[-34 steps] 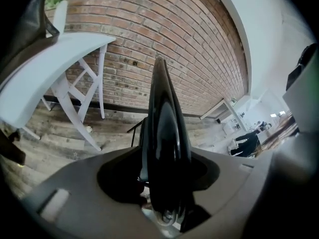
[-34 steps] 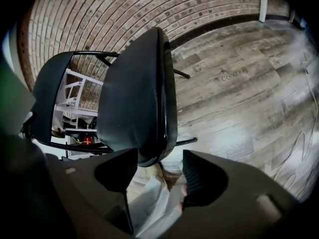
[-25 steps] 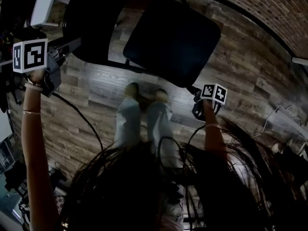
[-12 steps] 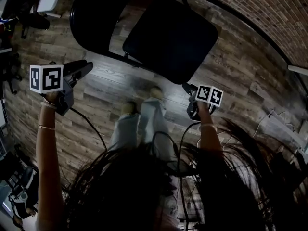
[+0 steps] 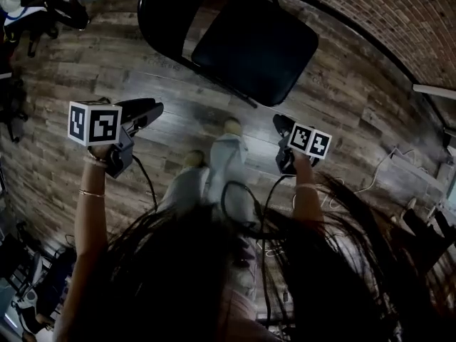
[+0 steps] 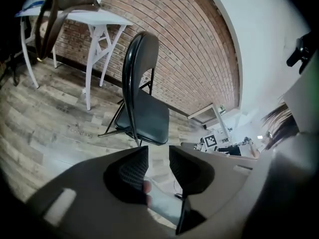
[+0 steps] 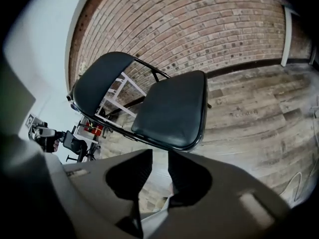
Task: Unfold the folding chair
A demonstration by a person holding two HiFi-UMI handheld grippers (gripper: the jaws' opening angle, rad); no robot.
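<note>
The black folding chair (image 5: 249,45) stands unfolded on the wood floor at the top of the head view, its seat (image 7: 174,108) flat and its backrest (image 6: 142,51) upright. My left gripper (image 5: 149,110) hangs below and left of the chair, apart from it. Its jaws (image 6: 158,161) have just been closing; a gap remains and nothing is between them. My right gripper (image 5: 282,125) hovers just below the seat's front corner, clear of it. Its jaws (image 7: 159,166) have also been closing, with a narrow gap that holds nothing.
A brick wall (image 7: 199,24) runs behind the chair. A white table (image 6: 94,19) stands left of the chair. The person's legs and shoes (image 5: 231,128) are between the grippers. Cables (image 5: 385,173) lie on the floor at right, and dark equipment (image 5: 28,13) sits at far left.
Both grippers have come away from the chair. The left one moved right and down from beside the backrest; the right one drew back from the seat's corner. The person's feet stepped back.
</note>
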